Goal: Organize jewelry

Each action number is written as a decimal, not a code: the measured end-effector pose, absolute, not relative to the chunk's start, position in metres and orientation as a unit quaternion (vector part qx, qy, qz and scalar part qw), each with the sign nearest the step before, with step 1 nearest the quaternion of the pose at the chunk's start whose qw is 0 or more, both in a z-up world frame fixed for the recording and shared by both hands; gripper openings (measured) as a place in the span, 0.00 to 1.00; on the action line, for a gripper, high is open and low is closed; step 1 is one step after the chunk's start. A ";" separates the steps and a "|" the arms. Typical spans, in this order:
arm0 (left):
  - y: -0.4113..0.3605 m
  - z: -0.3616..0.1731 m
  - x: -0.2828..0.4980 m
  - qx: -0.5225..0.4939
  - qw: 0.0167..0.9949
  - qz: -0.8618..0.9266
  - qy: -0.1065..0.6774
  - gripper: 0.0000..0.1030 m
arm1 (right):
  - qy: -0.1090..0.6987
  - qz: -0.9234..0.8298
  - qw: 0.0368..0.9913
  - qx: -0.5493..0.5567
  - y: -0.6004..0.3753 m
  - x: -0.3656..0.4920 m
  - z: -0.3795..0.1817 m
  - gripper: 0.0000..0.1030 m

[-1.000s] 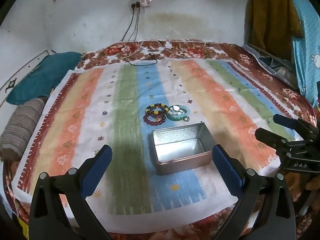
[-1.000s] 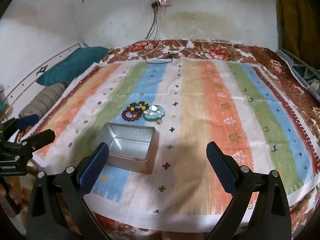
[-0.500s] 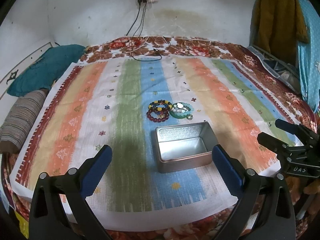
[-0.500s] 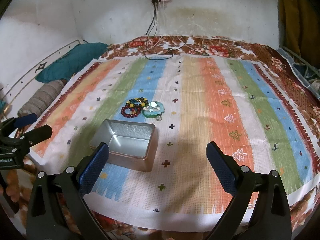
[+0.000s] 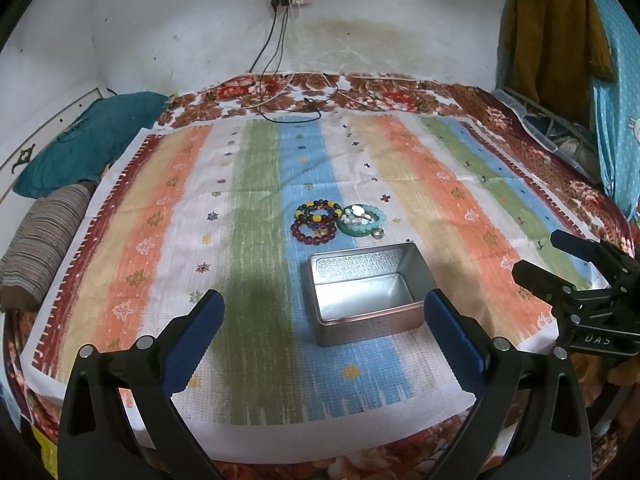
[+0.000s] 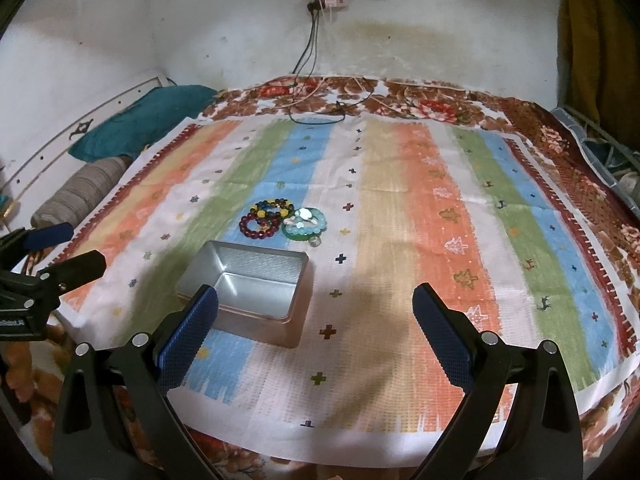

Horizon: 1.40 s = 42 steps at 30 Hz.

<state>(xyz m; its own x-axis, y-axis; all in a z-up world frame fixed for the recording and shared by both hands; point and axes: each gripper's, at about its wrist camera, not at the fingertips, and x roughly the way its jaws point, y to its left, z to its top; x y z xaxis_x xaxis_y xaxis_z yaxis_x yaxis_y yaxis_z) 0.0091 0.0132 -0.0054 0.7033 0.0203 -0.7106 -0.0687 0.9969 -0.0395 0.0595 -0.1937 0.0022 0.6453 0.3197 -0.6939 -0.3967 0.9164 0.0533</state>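
An open, empty metal tin (image 5: 366, 292) (image 6: 250, 284) sits on the striped cloth. Just beyond it lie a dark red bead bracelet (image 5: 314, 231) (image 6: 258, 225), a multicoloured bead bracelet (image 5: 319, 209) (image 6: 273, 207), and a teal bracelet (image 5: 362, 220) (image 6: 306, 226) with pale beads on it and a small ring beside it. My left gripper (image 5: 324, 326) is open above the cloth's near edge, short of the tin. My right gripper (image 6: 316, 320) is open too, to the right of the tin. Each gripper shows in the other's view: the right gripper (image 5: 560, 260), the left gripper (image 6: 60, 248).
The striped cloth (image 5: 200, 220) covers a floral bedspread (image 5: 380, 92). A teal pillow (image 5: 84, 140) and a striped bolster (image 5: 40, 240) lie at the left. Cables (image 5: 288, 104) run from a wall socket onto the far edge. Clothes (image 5: 560, 32) hang at the right.
Both views have shifted slightly: the tin and bracelets sit a little lower and closer in frame as the grippers tilt up and ease forward. Nothing on the cloth has moved.
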 end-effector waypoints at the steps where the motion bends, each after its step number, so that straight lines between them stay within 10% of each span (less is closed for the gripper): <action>1: 0.013 -0.006 0.009 -0.031 0.922 0.024 0.385 0.95 | 0.373 0.198 0.905 -0.052 -0.193 0.060 0.002 0.96; 42: 0.014 -0.006 0.009 -0.022 0.921 0.027 0.388 0.95 | 0.387 0.201 0.898 -0.061 -0.187 0.066 -0.003 0.96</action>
<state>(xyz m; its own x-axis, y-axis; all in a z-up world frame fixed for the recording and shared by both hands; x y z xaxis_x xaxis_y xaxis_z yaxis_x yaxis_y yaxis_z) 0.0087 0.0143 -0.0061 0.6982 0.0329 -0.7152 -0.0664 0.9976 -0.0190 0.0660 -0.1871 -0.0033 0.6188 0.3140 -0.7201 -0.4082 0.9117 0.0467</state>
